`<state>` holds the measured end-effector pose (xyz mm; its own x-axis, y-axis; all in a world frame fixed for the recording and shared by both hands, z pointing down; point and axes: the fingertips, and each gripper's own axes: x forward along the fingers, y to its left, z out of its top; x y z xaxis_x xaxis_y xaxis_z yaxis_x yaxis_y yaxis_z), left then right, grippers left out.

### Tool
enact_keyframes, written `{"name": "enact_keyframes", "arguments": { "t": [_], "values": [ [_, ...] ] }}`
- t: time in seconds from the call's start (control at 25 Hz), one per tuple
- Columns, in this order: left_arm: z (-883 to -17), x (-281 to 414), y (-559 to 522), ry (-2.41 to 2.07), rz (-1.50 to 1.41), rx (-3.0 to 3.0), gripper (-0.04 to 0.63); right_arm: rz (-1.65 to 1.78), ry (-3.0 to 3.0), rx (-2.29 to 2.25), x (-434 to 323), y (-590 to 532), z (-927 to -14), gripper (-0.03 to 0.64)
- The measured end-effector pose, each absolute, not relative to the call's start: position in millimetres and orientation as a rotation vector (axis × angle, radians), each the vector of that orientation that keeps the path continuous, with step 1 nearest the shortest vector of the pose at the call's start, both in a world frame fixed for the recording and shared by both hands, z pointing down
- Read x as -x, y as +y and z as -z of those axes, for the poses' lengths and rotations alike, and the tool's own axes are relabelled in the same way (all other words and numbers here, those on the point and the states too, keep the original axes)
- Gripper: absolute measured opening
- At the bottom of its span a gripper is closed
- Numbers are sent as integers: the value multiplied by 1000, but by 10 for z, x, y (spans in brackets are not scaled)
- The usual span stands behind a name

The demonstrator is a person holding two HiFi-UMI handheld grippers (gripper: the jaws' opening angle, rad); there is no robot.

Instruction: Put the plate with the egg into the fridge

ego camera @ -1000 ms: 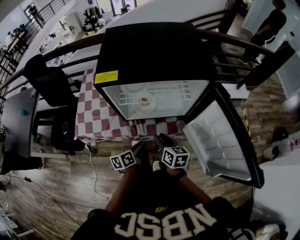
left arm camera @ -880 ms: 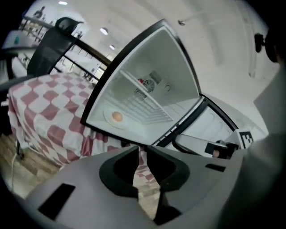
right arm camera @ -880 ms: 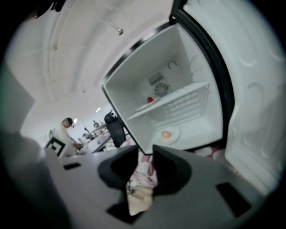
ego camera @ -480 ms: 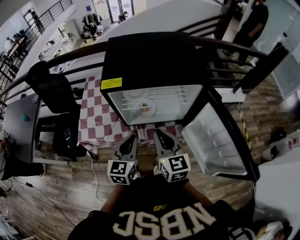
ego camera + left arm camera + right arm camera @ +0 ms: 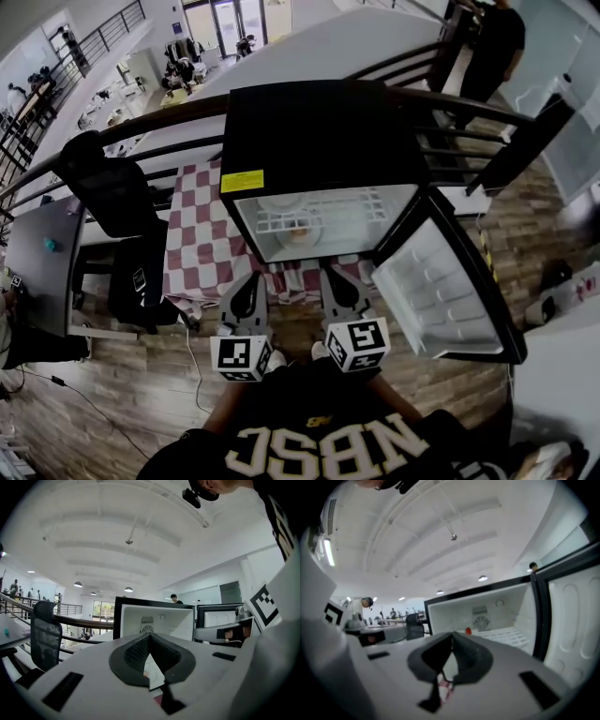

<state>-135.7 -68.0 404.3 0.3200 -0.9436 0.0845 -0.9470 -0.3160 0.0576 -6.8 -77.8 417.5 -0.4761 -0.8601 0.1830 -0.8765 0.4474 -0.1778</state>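
Observation:
The white plate with the egg (image 5: 298, 229) lies on the wire shelf inside the open black fridge (image 5: 319, 122). Both grippers hang in front of the fridge opening and point at it, apart from the plate. My left gripper (image 5: 251, 278) is shut and holds nothing, and my right gripper (image 5: 336, 276) is shut and empty too. Both pairs of jaws have just been closing with nothing between them. In the left gripper view the shut jaws (image 5: 149, 637) face the white fridge interior (image 5: 159, 618). In the right gripper view the shut jaws (image 5: 452, 638) face the shelf (image 5: 506, 634).
The fridge door (image 5: 441, 300) swings open to the right. The fridge stands on a table with a red and white checked cloth (image 5: 202, 248). A black chair (image 5: 117, 197) is at the left, a railing (image 5: 469, 122) runs behind, and a person (image 5: 492, 42) stands at the back right.
Both grippers have come up from low in front of me and turned so their jaws point at the fridge opening. Their jaws have closed. The plate has stayed on the shelf.

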Motion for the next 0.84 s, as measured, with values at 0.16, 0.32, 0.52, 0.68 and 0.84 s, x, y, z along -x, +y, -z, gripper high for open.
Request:
{"name": "enact_keyframes", "arguments": {
  "t": [0.16,0.32,0.52,0.68,0.84],
  "values": [
    [-4121,1391,-678,-1743,-71,-2469,21,-389,-2603,-1590,139,-779,-4192,21],
    [-4105,1369,-653,-1700,-52,-2489,21,-393,-2594,-1594,204,-737,-4201,21],
    [-4113,1390,-593,-1673,-23,-2505,21,-409,-2579,-1597,255,-682,-4242,23],
    [-4129,1410,-569,-1654,-15,-2503,21,-423,-2560,-1605,262,-631,-4289,23],
    [-4154,1411,-552,-1623,-7,-2513,21,-435,-2546,-1619,262,-604,-4338,23]
  ]
}}
